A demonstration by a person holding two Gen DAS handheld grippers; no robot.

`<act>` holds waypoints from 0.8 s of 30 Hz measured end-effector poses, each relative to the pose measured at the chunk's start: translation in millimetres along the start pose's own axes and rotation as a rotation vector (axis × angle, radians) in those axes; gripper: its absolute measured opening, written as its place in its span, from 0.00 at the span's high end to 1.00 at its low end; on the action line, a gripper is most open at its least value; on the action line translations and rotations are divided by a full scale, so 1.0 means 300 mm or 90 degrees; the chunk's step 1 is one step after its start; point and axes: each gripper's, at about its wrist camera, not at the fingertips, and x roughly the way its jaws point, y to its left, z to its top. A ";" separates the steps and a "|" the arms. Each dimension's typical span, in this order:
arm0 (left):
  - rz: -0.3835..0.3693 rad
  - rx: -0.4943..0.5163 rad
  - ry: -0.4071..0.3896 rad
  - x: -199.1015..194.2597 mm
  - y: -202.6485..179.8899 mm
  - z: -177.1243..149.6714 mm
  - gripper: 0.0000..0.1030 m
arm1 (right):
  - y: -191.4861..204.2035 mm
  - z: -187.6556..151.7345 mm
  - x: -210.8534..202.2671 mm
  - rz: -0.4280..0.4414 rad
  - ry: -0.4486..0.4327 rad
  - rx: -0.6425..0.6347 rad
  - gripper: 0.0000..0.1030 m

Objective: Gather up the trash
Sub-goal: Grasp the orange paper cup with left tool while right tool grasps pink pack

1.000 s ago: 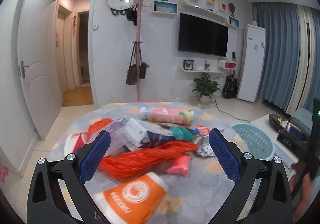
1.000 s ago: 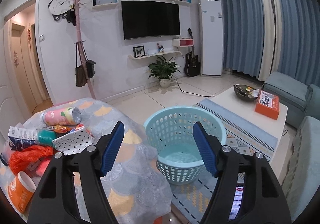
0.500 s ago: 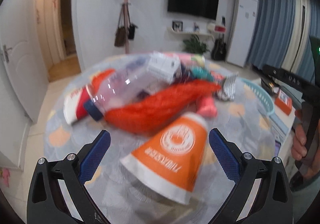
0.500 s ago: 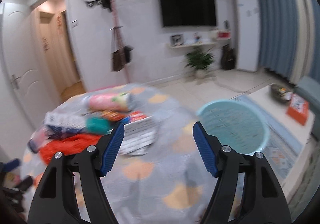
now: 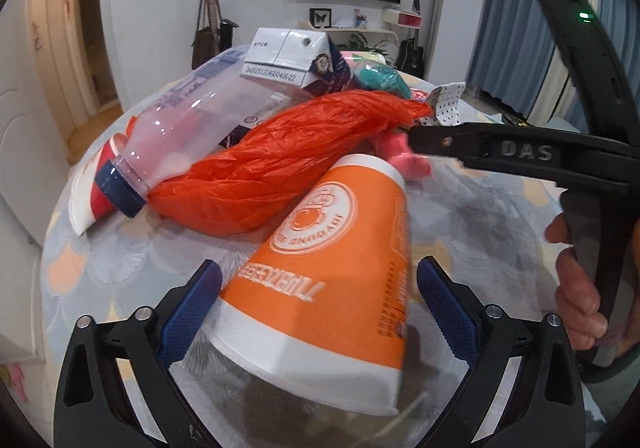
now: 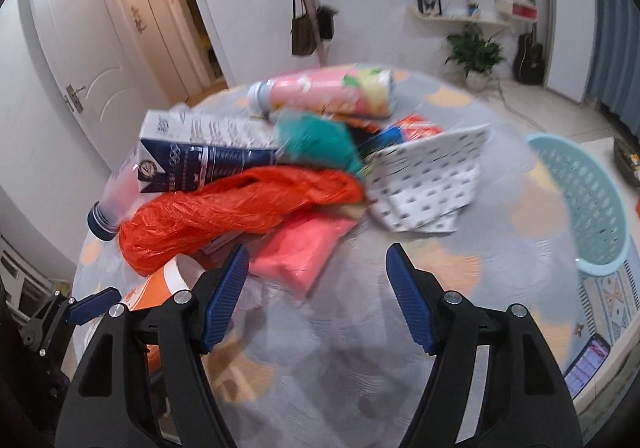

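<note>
While the left tool (image 5: 318,302) has just been closing a little, its pads stand apart astride the tipped orange paper cup (image 5: 340,248), not pressing it; right tool (image 6: 316,290) gapes empty just short of the pink packet (image 6: 306,248); beyond both, orange bag (image 5: 280,164), bottle, carton piled on the bench (image 6: 340,348); teal basket (image 6: 588,200) off right

My two black tongs (image 5: 316,312), ribbed blue pads (image 6: 408,298), silver screws, raised "DAS" lettering, a green light.
</note>
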 end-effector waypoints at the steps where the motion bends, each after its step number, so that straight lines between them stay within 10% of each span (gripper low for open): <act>1: 0.004 -0.002 0.001 0.005 0.001 0.006 0.14 | 0.009 0.005 0.023 0.002 0.014 0.005 0.35; 10: -0.011 -0.006 -0.026 -0.029 0.010 0.015 0.30 | 0.043 0.021 0.123 -0.003 0.057 0.018 0.35; 14: -0.012 0.000 -0.035 -0.042 -0.003 0.019 0.36 | 0.045 0.014 0.125 -0.025 0.061 -0.007 0.65; 24: -0.100 -0.048 -0.056 -0.076 -0.015 0.033 0.47 | -0.081 -0.035 -0.011 -0.008 0.032 0.007 0.67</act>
